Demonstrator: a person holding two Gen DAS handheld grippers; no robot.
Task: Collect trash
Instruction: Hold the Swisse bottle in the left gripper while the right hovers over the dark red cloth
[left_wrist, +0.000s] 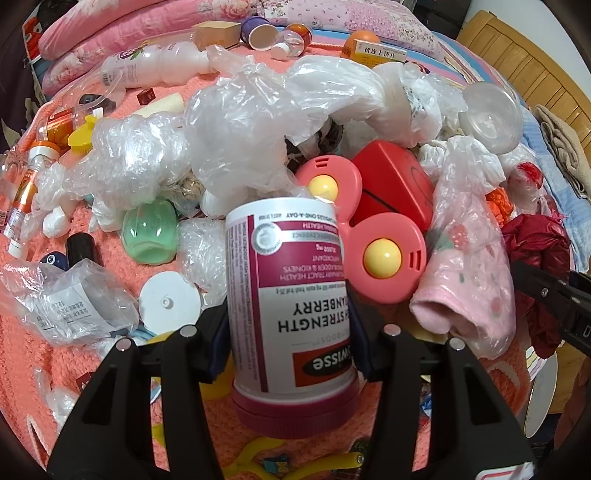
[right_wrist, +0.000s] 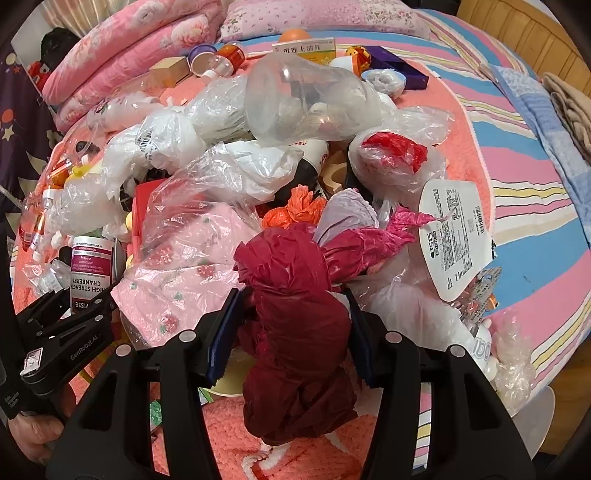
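Both grippers are loaded at once here. The left gripper (left_wrist: 290, 328) is clamping a supplement bottle (left_wrist: 291, 295), white with a magenta label and a magenta cap. The bottle is sitting upside down in the jaws, cap toward the camera, and the pads are pressing on the label's 2 sides, which is giving them a flat, broad surface to bite on. It is looking lifted clear of the coral blanket (left_wrist: 110, 218), though the fisheye is making that hard to confirm.

Over on the right, the right gripper (right_wrist: 293, 328) is closing around a dark red crumpled bag (right_wrist: 295, 332). The jaws are standing fairly wide because the wad is bulky, and its lower end is hanging loose below the fingers. The magenta-tinted upper end is trailing into the pile, beside a white printed lid (right_wrist: 458, 240).

The trash pile itself is heaping up on the blanket in the middle of the bed: clear plastic bags (left_wrist: 236, 122), a pink toy with 2 yellow balls (left_wrist: 380, 254), a red box (left_wrist: 395, 184), a pink sock in film (left_wrist: 465, 273) and a clear plastic cup (right_wrist: 310, 99).

My read: 2 pieces are in hand and plenty is waiting. The soft bag may snag on its neighbours when pulled.
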